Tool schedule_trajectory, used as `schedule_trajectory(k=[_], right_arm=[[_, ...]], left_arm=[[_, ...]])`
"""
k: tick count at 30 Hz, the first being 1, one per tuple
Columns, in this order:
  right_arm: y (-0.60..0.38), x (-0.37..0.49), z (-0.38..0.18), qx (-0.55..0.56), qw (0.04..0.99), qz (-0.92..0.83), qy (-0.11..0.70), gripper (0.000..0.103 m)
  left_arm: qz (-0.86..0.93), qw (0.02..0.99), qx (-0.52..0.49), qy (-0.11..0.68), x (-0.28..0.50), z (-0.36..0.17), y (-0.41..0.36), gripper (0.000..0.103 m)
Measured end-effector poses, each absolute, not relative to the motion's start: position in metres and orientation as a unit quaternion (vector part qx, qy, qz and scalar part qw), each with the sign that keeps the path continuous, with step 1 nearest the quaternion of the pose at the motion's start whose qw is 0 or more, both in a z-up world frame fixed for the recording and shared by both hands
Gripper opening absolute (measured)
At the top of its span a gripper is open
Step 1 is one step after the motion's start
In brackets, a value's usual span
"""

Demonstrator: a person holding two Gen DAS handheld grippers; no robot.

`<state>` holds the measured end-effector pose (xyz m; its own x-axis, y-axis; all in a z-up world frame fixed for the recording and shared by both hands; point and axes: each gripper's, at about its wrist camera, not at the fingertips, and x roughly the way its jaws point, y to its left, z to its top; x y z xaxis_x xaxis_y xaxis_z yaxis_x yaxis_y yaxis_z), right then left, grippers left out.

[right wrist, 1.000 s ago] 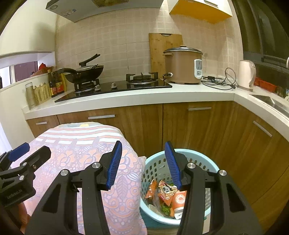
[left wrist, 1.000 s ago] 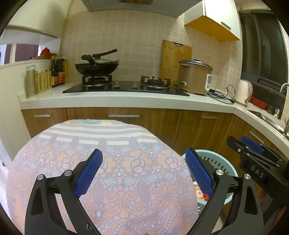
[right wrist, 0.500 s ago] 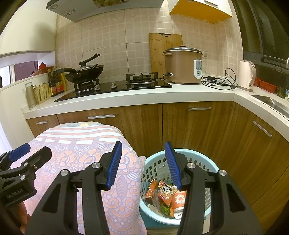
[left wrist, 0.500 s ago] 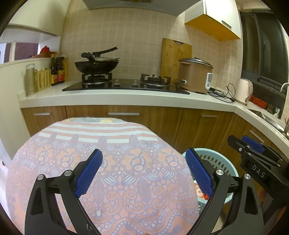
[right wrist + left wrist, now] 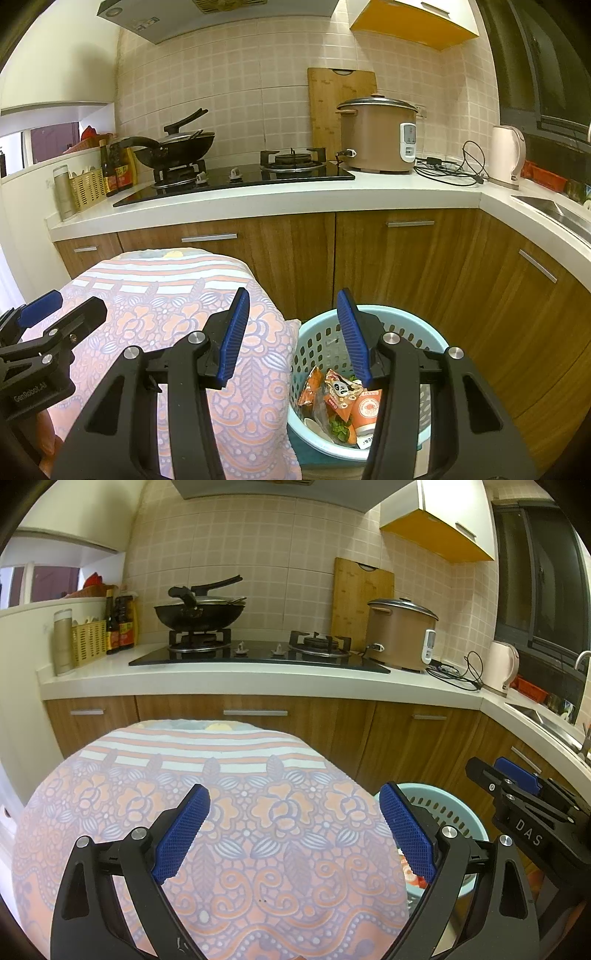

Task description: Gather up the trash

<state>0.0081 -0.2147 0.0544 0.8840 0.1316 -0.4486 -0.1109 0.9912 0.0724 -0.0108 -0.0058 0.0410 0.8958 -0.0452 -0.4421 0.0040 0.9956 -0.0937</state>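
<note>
Right wrist view gives me the clearest look at the trash (image 5: 341,400): snack wrappers, an orange paper cup and some green scraps lie heaped inside the pale blue laundry-style basket (image 5: 413,328), which stands on the floor just beside the cloth-covered table (image 5: 177,314) and in front of the wooden cabinets (image 5: 424,266). My right gripper (image 5: 293,334) hangs above the basket's near rim with its blue-padded fingers (image 5: 233,336) spread apart and nothing between them. In the left wrist view, my left gripper (image 5: 293,834) hovers over the floral tablecloth, its fingers (image 5: 181,834) spread wide and empty. Behind, on the kitchen worktop, I see a wok (image 5: 199,614) on the gas hob, a brown rice cooker (image 5: 400,635), a wooden cutting board (image 5: 360,590) leaning on the tiles, and a pale kettle (image 5: 498,666).
</note>
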Motion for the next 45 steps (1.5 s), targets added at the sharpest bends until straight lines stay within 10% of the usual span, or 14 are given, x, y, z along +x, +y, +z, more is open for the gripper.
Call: schedule_trajectory(k=[45], right_arm=[[-0.2084,0.0117,0.0547,0.008,0.970,0.080,0.230,0.046]], left_arm=[[0.002,0.973,-0.054,0.225,-0.0167,0.0427,0.0014,0.091]])
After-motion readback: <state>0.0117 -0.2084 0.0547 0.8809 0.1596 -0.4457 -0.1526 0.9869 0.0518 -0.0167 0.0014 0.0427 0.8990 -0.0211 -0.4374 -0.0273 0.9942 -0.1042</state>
